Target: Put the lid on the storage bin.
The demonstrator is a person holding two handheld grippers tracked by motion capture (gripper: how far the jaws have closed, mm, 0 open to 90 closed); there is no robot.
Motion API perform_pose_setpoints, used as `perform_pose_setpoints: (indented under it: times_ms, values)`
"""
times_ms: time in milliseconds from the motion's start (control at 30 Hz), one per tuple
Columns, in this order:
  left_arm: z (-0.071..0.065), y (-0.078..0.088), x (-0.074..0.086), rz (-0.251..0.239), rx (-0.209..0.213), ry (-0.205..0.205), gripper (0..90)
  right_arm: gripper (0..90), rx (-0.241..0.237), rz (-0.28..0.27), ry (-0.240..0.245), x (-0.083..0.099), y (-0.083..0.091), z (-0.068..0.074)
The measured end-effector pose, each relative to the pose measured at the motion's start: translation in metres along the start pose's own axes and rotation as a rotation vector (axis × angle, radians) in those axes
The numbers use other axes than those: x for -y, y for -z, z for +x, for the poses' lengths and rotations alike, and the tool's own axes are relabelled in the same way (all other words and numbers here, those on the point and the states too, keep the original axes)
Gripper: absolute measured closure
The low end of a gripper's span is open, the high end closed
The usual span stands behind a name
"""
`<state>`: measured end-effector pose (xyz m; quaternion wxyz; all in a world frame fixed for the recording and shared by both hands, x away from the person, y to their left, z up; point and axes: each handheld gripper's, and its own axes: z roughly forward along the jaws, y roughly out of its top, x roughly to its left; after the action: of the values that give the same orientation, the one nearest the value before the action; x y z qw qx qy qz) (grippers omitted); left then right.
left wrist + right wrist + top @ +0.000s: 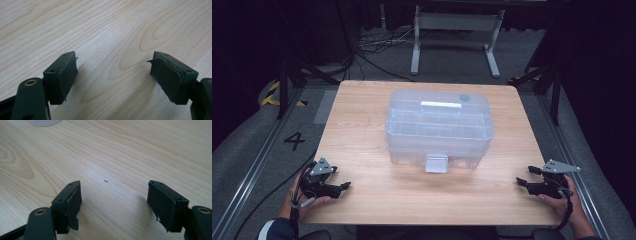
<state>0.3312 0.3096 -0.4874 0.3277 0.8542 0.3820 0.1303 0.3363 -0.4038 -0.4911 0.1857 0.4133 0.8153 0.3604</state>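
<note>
Beneath the fingers (166, 77) of both grippers the table (362, 130) was pale wood, smooth and faintly shiny, with clear grain. The finger pads were matt dark rubber, frayed at their edges. Ahead of them stood a box (439, 127) of clear, glossy plastic.

the clear box's (439, 127) contents are too faint to tell; its corner (42, 122) is cut off.

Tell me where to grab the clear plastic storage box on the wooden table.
Grip the white bar handle on the lid of the clear plastic storage box, coming from above: it lies centred and flat across the top, narrow enough for a gripper, unlike the wide smooth walls.
</note>
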Motion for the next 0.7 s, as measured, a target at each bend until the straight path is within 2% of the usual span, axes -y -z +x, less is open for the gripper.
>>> perform_pose_setpoints:
  times_ms: [33,100,700]
  values:
    - [0.0001,-0.0010,0.0017,-0.018,-0.003,0.004,19.8,25.1,0.001,0.008,-0.020,0.0002,-0.0001,-0.0015]
    - [0.0000,-0.0016,0.0039,-0.034,-0.014,0.010,17.1,24.4,0.000,0.009,-0.020,0.0001,-0.0003,-0.0015]
    - [-0.0030,-0.0019,0.0045,-0.036,-0.034,0.042,15.9,23.0,0.009,0.010,-0.025,-0.0013,-0.0023,-0.0013]
